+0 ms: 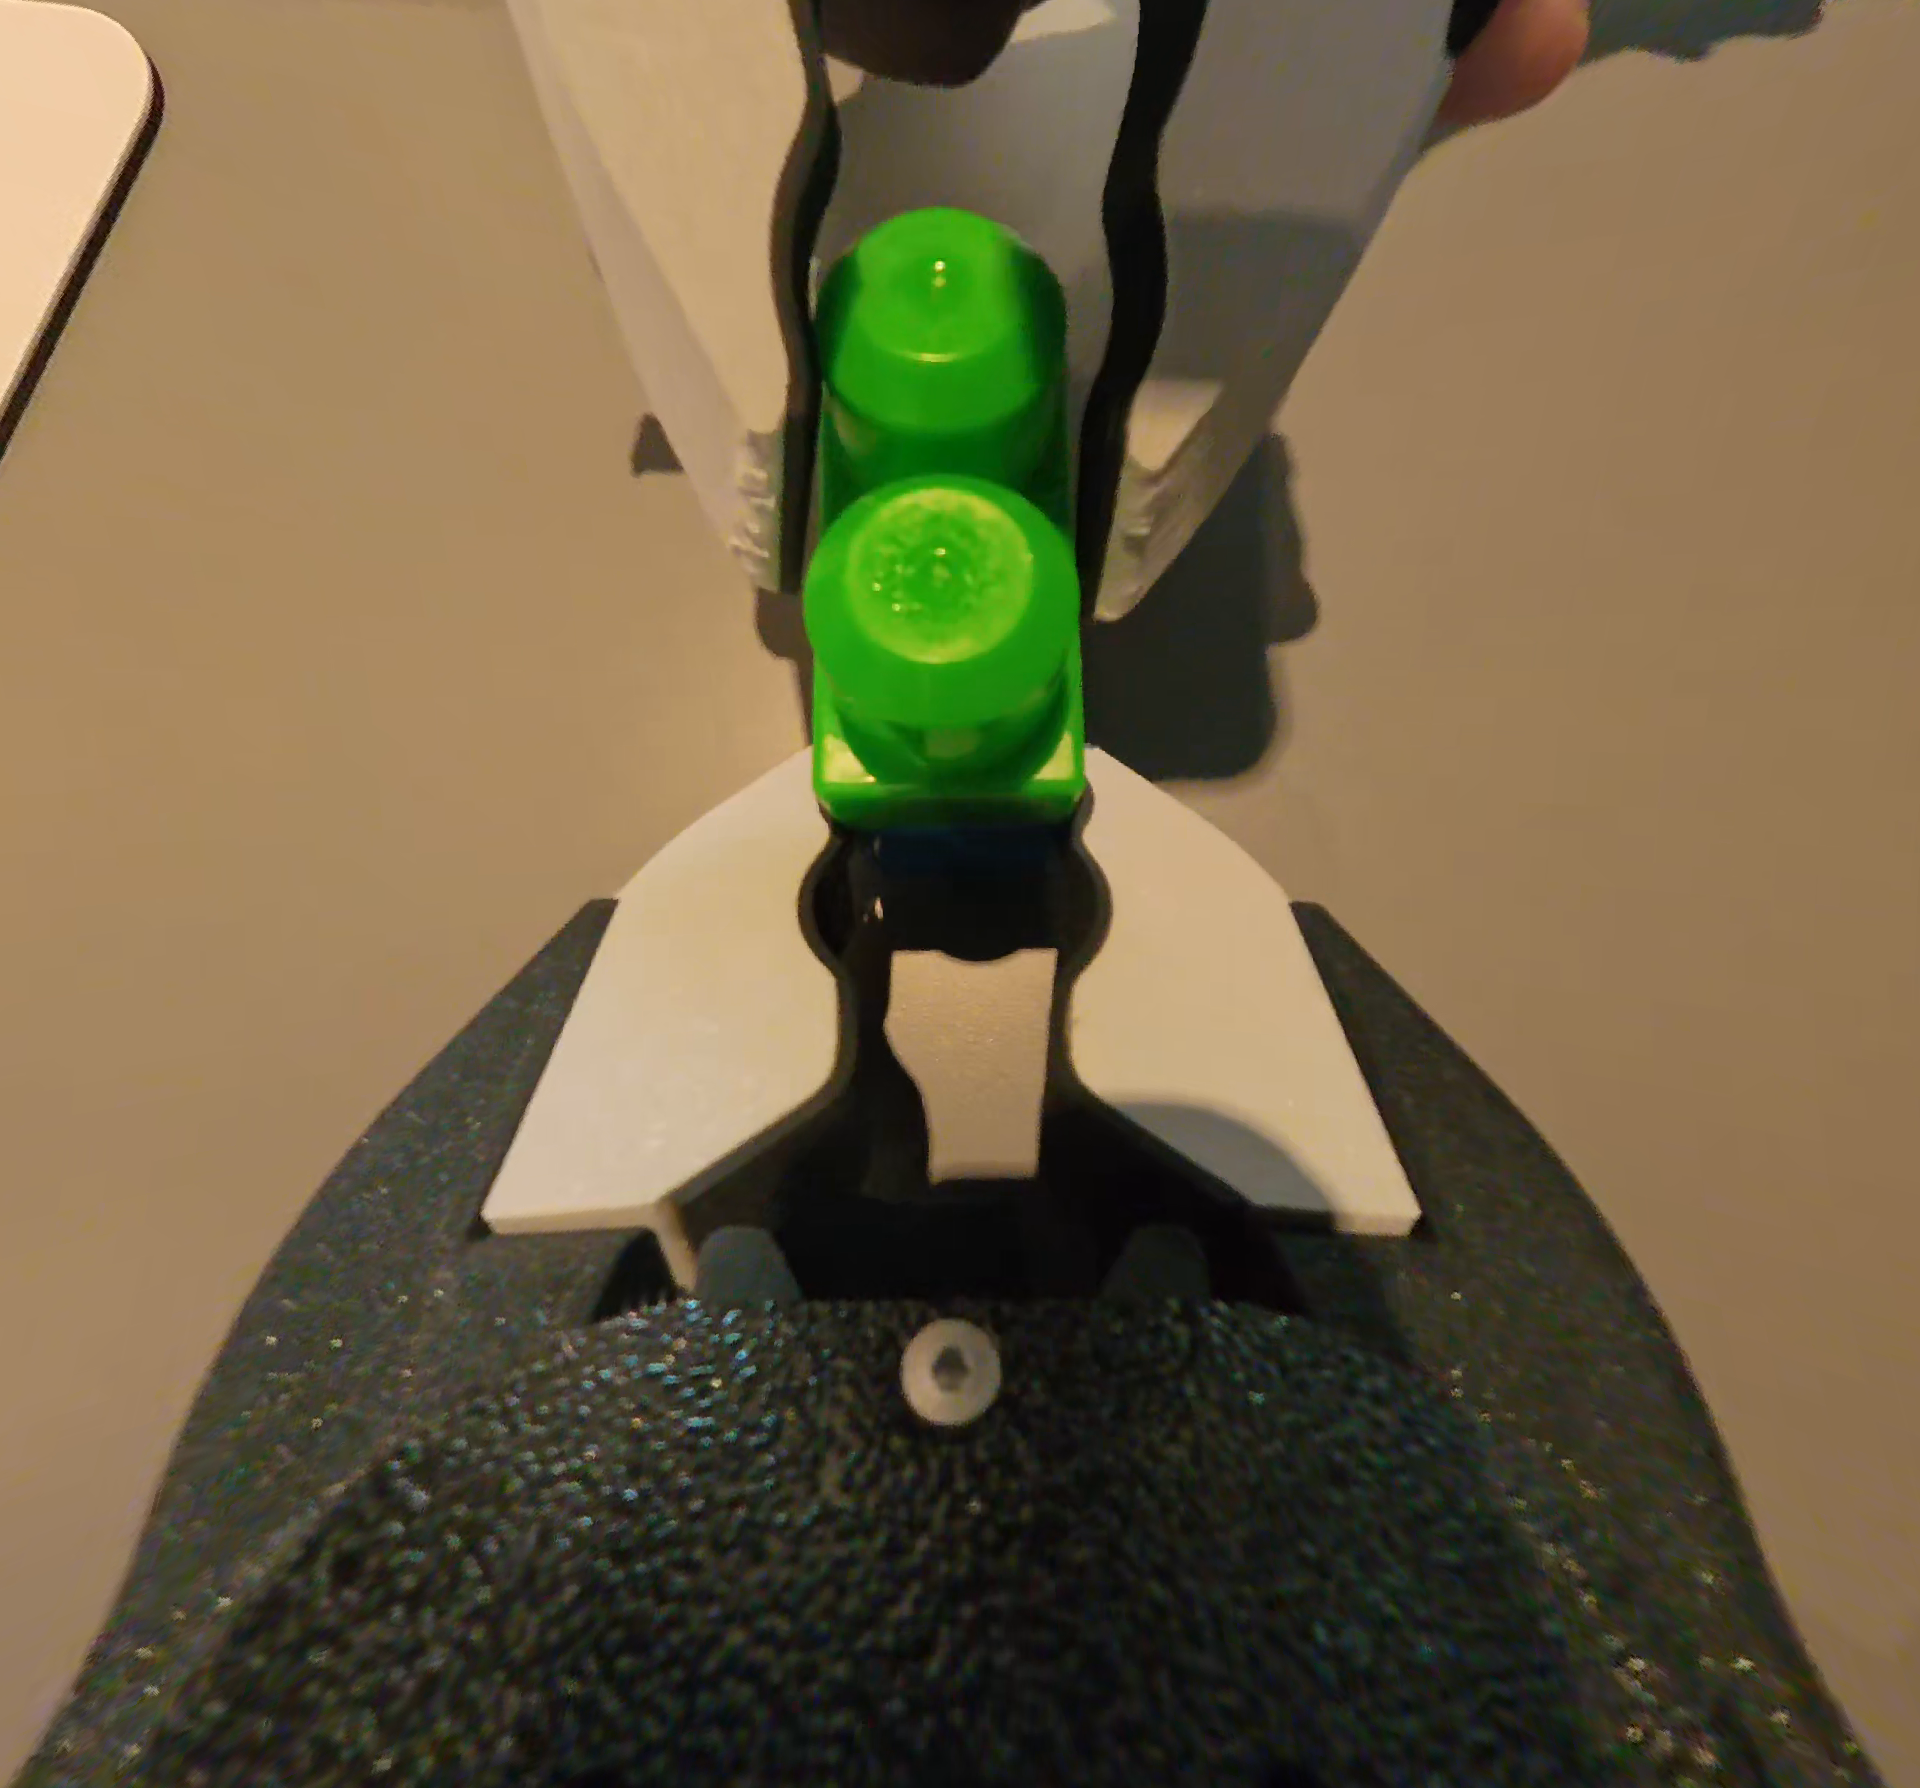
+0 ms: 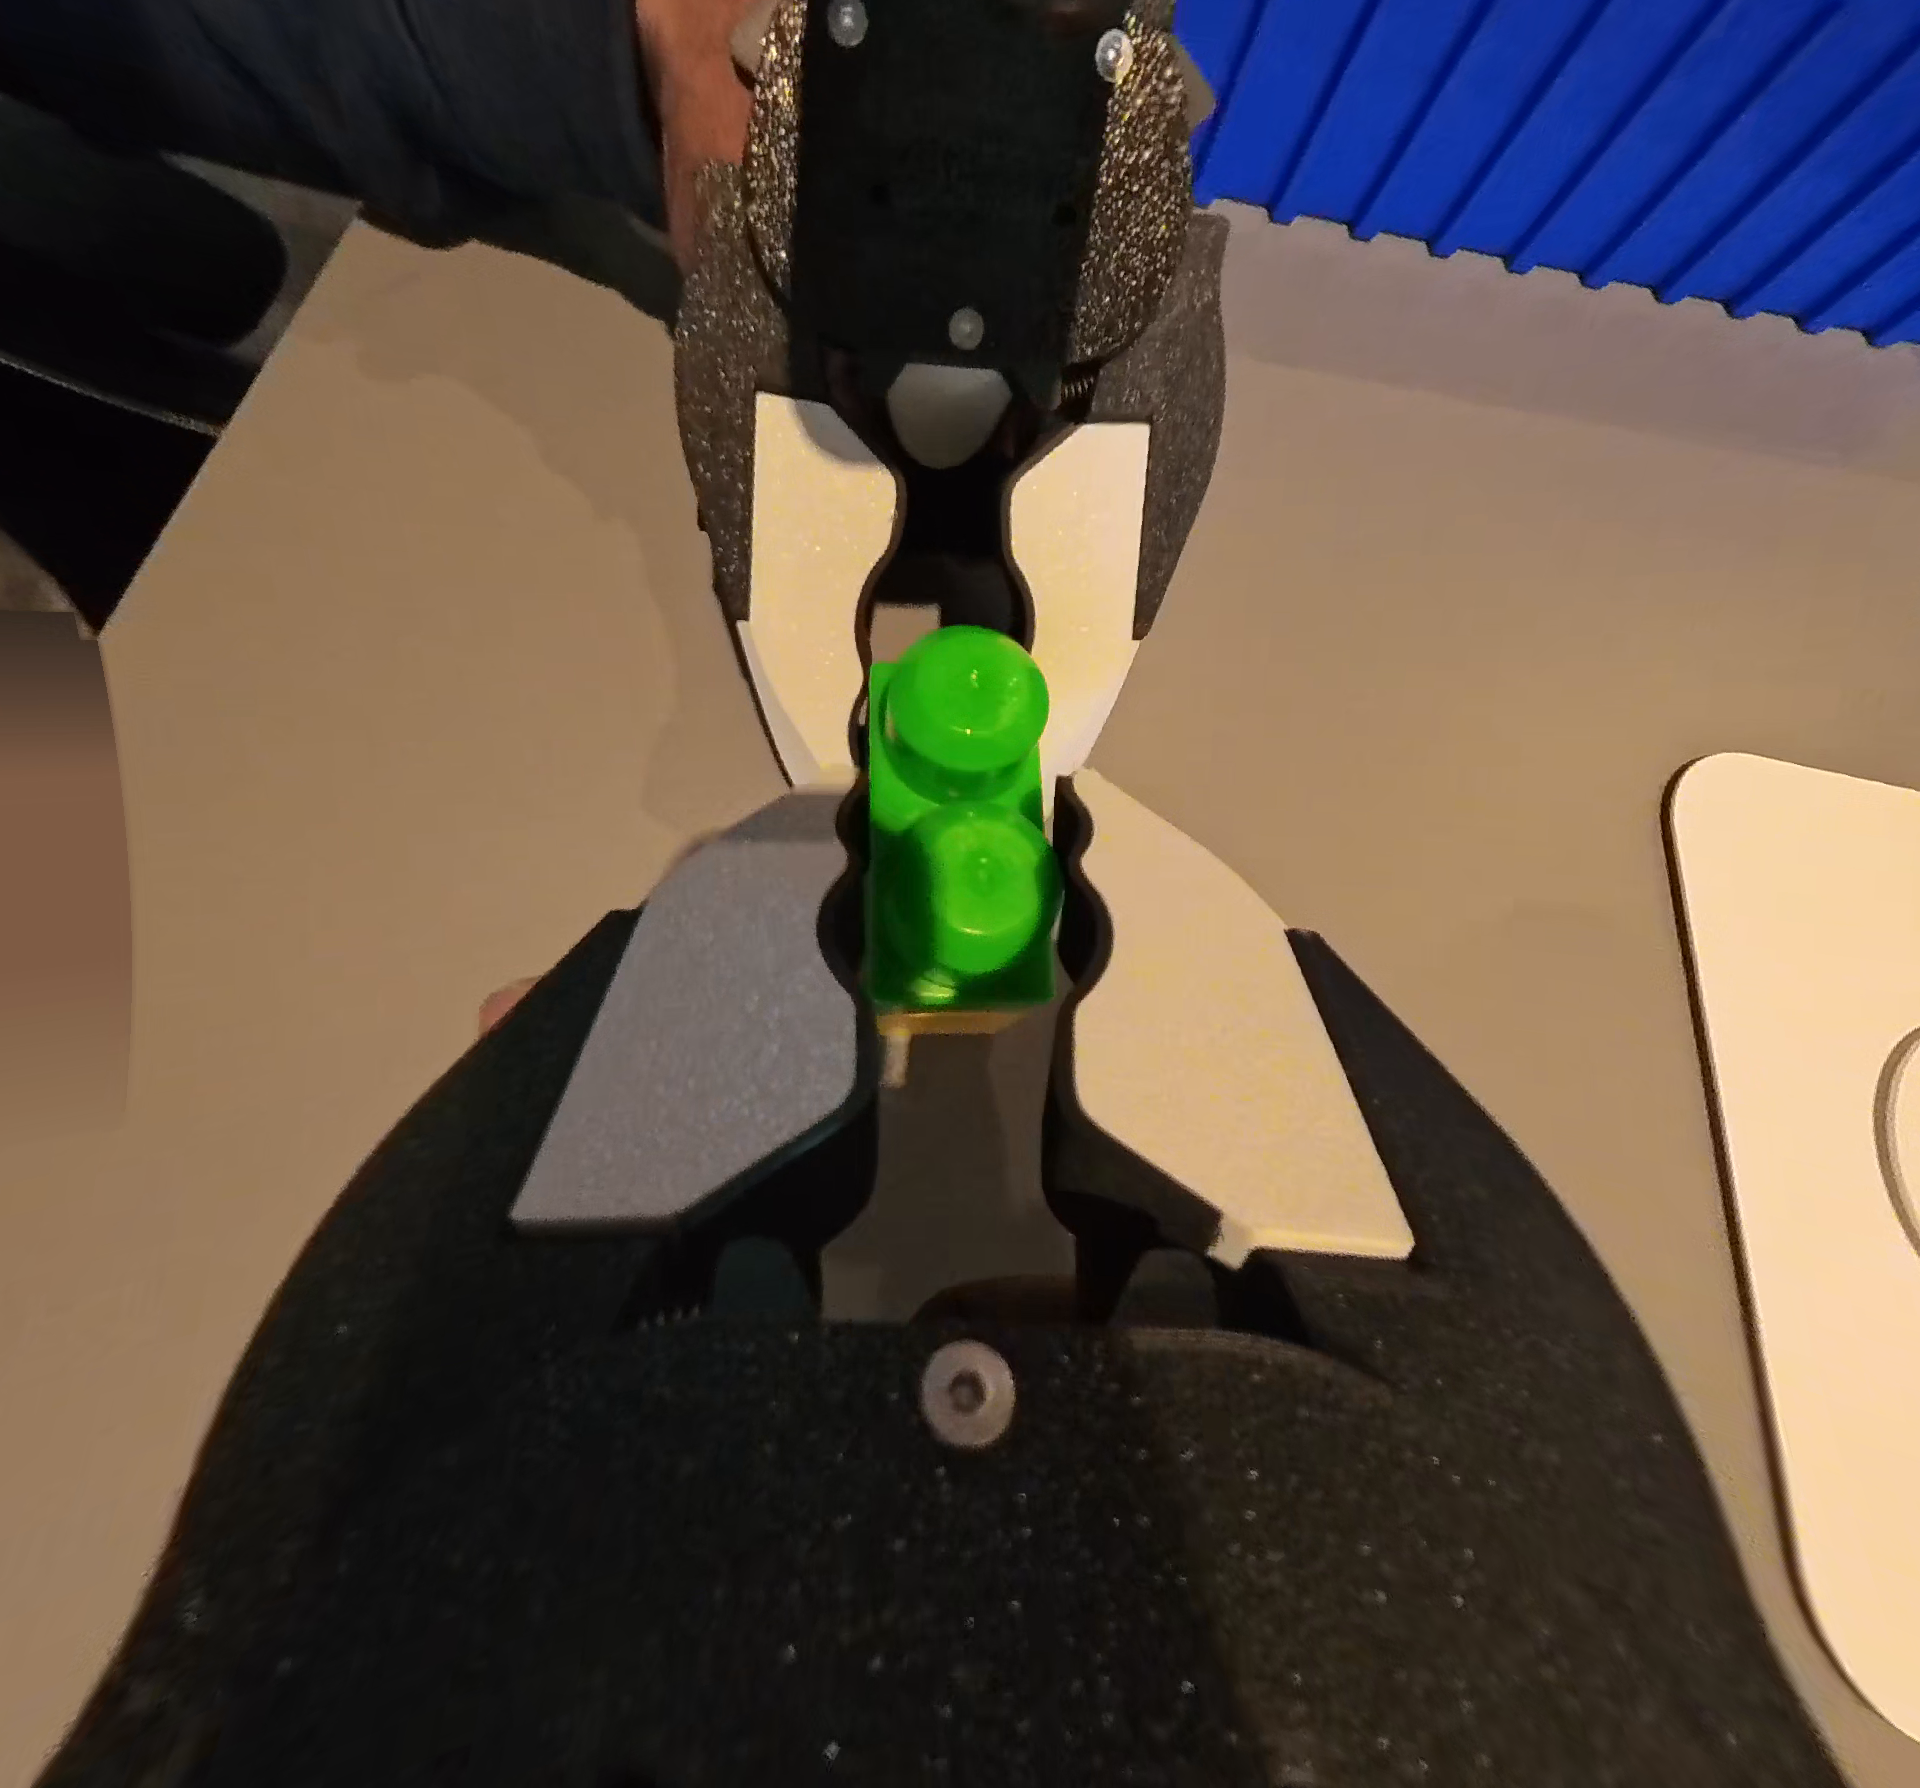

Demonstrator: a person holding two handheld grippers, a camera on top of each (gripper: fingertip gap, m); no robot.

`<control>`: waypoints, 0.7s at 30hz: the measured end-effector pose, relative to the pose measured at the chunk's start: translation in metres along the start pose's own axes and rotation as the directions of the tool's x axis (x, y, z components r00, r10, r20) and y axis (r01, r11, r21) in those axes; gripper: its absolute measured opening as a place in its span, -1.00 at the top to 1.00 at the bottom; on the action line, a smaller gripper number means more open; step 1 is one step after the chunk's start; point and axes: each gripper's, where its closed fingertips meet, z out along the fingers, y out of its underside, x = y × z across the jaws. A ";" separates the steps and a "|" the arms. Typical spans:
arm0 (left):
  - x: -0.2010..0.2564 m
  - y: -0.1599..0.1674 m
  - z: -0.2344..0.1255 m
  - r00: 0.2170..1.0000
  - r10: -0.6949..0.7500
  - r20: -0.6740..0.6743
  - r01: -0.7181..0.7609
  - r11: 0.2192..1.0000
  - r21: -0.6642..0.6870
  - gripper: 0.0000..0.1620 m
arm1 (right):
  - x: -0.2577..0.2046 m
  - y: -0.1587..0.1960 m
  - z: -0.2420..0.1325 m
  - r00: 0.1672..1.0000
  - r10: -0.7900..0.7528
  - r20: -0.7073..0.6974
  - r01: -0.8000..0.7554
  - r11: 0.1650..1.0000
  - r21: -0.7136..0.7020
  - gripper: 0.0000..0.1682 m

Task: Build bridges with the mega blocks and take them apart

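Observation:
A green two-stud block (image 1: pixel 940 533) is held between both grippers above the beige table. My left gripper (image 1: pixel 951 782) is shut on its near end, and a blue block (image 1: pixel 956 850) shows just beneath, between the fingers. The right gripper (image 1: pixel 945 585) comes in from the top and is shut on the far end. In the right wrist view the green block (image 2: pixel 961 865) sits between my right gripper's (image 2: pixel 951 803) fingers, with a yellow block (image 2: pixel 940 1021) under it. The left gripper (image 2: pixel 951 762) faces it, shut on the far stud end. The lower blocks are mostly hidden.
A blue ribbed bin (image 2: pixel 1558 76) stands at the back right. A white board with rounded corners (image 2: pixel 1818 1115) lies on the table at the right, and it also shows in the left wrist view (image 1: pixel 52 180). A person's dark sleeve (image 2: pixel 312 24) holds the left gripper. My hands' fingertips stand some 5 centimeters from each other.

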 end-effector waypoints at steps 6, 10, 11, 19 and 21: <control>0.000 0.000 0.000 1.000 -0.001 0.003 0.001 1.000 0.001 0.55 | 0.002 -0.008 -0.005 0.998 0.059 0.028 -0.061 0.994 0.086 0.69; 0.000 0.000 0.000 1.000 -0.005 0.007 0.005 1.000 0.002 0.55 | 0.002 -0.013 -0.009 0.997 0.061 0.038 -0.064 0.994 0.089 0.74; 0.000 0.000 0.000 1.000 -0.005 0.007 0.005 1.000 0.002 0.55 | 0.002 -0.013 -0.009 0.998 0.048 0.029 -0.050 0.996 0.068 0.74; 0.000 0.001 -0.001 1.000 -0.007 0.002 0.007 1.000 0.001 0.55 | 0.002 -0.006 -0.004 1.000 0.023 -0.013 -0.023 0.999 -0.023 0.74; 0.000 0.001 -0.001 1.000 -0.007 0.000 0.007 1.000 0.000 0.55 | 0.002 -0.006 -0.004 0.998 0.054 -0.008 -0.054 0.998 -0.019 0.73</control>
